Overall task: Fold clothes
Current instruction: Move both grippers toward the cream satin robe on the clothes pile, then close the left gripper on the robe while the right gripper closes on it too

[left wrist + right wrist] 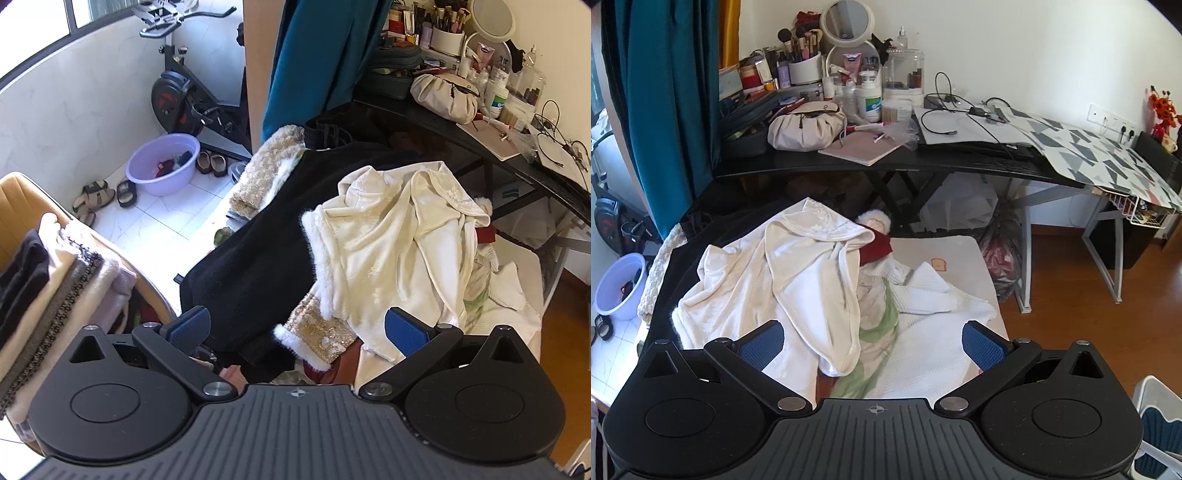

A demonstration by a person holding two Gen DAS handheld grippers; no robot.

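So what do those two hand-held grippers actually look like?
The left gripper and right gripper look alike: a dark grey ribbed body with a small crosshair mark, two round black discs, black angled arms with silver rivets, and blue textured pads on the fingers.

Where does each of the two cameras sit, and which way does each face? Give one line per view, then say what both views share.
Left wrist: sits behind the open left gripper, looking down over the cream garment and black garment toward a lilac basin.
Right wrist: sits behind the open right gripper, facing the black desk across the cream garment.
Shared: cream garment, basin, desk, teal curtain.
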